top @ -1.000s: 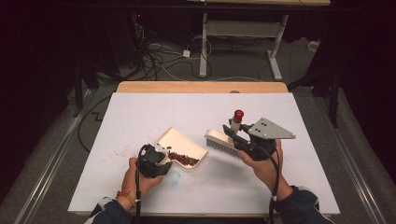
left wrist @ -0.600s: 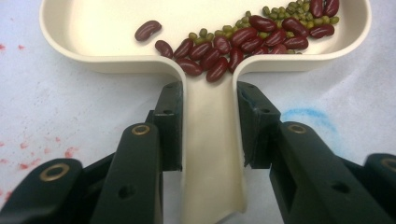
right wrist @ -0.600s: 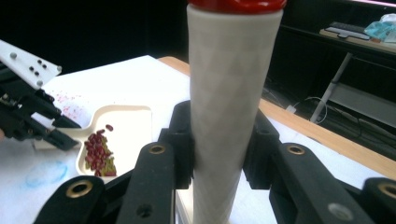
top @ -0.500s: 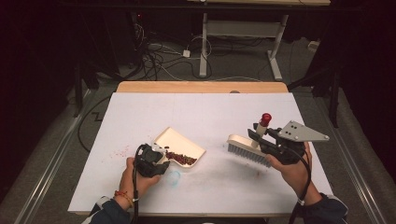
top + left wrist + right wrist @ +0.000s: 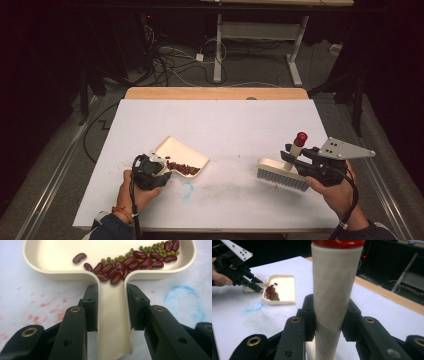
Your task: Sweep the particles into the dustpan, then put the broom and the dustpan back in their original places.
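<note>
Keeping the dustpan (image 5: 181, 156) level, your left gripper (image 5: 111, 307) is clamping its handle at near left so the beans (image 5: 132, 261) stay in; your right gripper (image 5: 328, 320) is gripping the brush (image 5: 282, 172) at near right.

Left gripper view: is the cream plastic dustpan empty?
No, dark red kidney beans and small green mung beans lie in the cream plastic dustpan, near its handle.

We can read no text, label, brand or number here; the red specks and the blue ring on the table sheet (image 5: 220, 125) by the grippers are mere smudges.
</note>
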Demonstrator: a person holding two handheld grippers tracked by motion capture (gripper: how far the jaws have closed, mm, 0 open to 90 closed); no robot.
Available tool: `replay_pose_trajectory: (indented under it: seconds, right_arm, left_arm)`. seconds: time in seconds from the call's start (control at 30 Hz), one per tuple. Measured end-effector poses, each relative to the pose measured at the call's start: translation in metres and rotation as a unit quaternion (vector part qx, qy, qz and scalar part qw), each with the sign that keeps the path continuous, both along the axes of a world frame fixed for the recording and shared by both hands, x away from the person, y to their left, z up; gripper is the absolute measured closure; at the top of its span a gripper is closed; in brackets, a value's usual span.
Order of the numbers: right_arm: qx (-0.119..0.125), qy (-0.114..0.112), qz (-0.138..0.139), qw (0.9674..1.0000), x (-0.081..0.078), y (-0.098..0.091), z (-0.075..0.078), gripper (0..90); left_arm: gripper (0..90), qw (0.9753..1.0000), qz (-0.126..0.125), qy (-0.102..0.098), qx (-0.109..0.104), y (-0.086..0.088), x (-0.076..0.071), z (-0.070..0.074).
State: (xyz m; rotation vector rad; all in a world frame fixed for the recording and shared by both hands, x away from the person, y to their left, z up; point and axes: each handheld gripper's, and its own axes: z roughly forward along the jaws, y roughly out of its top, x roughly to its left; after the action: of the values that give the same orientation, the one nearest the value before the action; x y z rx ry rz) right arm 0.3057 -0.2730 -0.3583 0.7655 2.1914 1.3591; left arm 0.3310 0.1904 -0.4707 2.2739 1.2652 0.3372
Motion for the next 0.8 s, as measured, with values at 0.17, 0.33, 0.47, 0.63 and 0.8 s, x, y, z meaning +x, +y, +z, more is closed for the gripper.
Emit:
replay_pose_trajectory:
  seconds: [0.17,0.33,0.47,0.63,0.8]
  right_arm:
    - [-0.004,0.029,0.018,0.9994,0.001,-0.009,-0.002,69.6]
    - [-0.012,0.055,0.031,0.9979,0.007,-0.009,-0.007,69.6]
    - [-0.01,0.059,0.034,0.9976,0.016,-0.008,-0.01,69.6]
    - [0.0,0.069,0.025,0.9973,0.032,-0.009,-0.012,69.4]
    - [-0.005,0.071,0.01,0.9974,0.051,-0.003,-0.014,68.2]
  left_arm:
    - [64.0,0.9997,0.024,-0.002,-0.001,0.016,0.004,-0.001]
    - [64.0,0.9987,0.051,-0.005,-0.004,0.03,0.01,-0.004]
    - [64.0,0.9975,0.07,-0.009,-0.001,0.032,0.015,-0.006]
    - [63.8,0.9946,0.104,0.0,-0.007,0.026,0.021,-0.01]
    - [58.8,0.9924,0.123,0.0,-0.006,0.016,0.022,-0.01]
